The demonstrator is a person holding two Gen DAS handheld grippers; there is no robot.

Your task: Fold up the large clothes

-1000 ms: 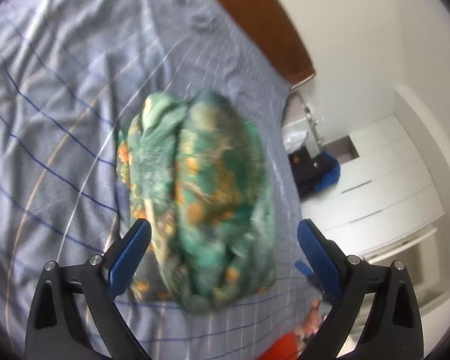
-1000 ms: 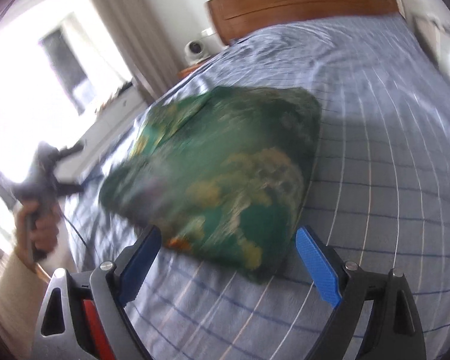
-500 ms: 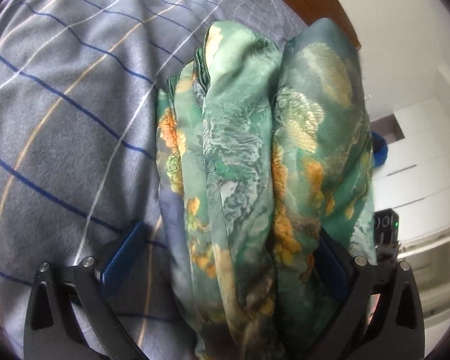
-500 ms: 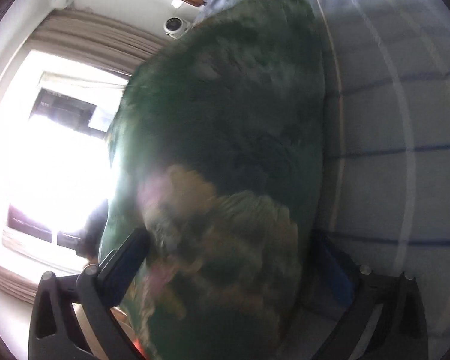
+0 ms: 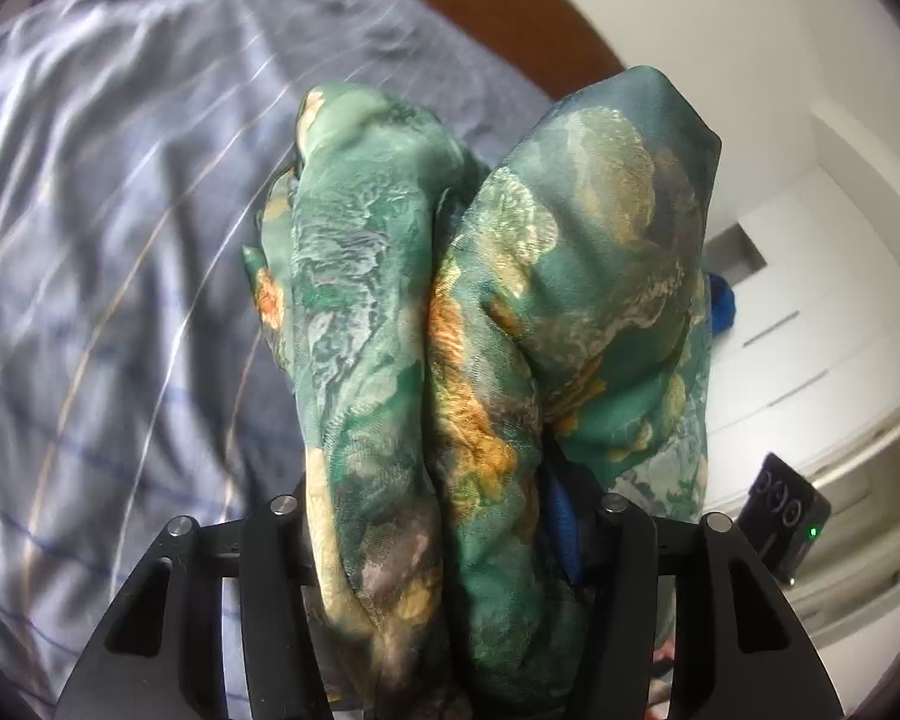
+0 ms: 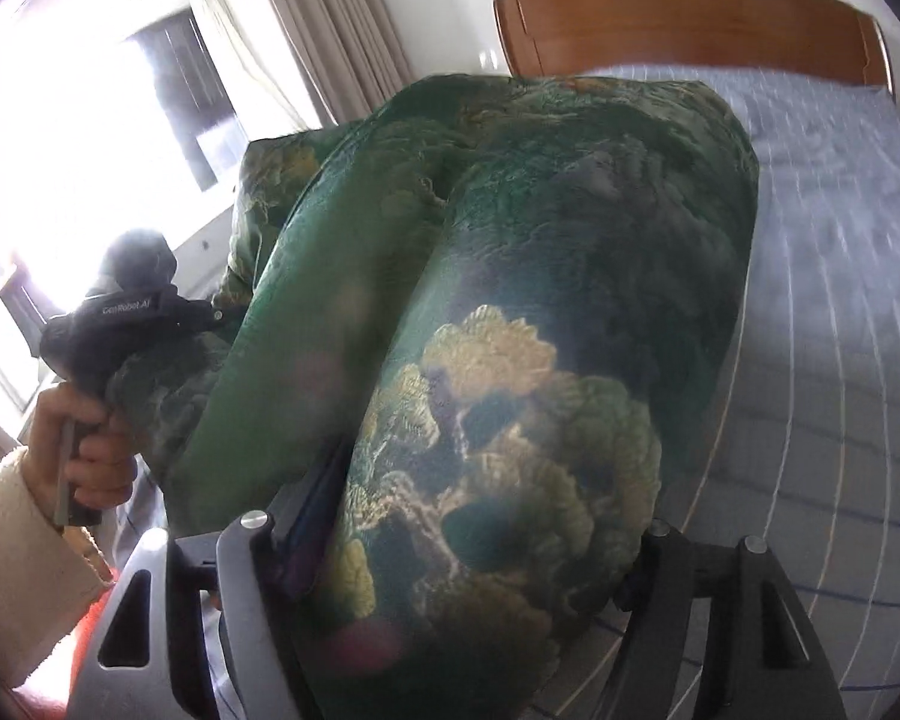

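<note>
A folded green garment [image 5: 480, 360] with orange and cream floral print fills both views; it also shows in the right wrist view [image 6: 510, 330]. My left gripper [image 5: 444, 516] is shut on one end of the thick bundle, which bulges up between its jaws. My right gripper [image 6: 468, 540] is shut on the other end. The bundle is held up off the blue-grey striped bedspread [image 5: 120, 240]. In the right wrist view the left gripper's body [image 6: 126, 324] and the hand holding it show at the far end of the bundle. The fingertips are hidden by cloth.
The bed's wooden headboard [image 6: 690, 30] stands at the far end. A bright window with beige curtains [image 6: 342, 30] is at the left. White cupboards [image 5: 810, 330] stand beyond the bed's side. Bedspread [image 6: 840, 300] stretches to the right of the bundle.
Both grippers moved in from open around the bundle lying on the bed, closed on its two ends, and lifted it off the bedspread.
</note>
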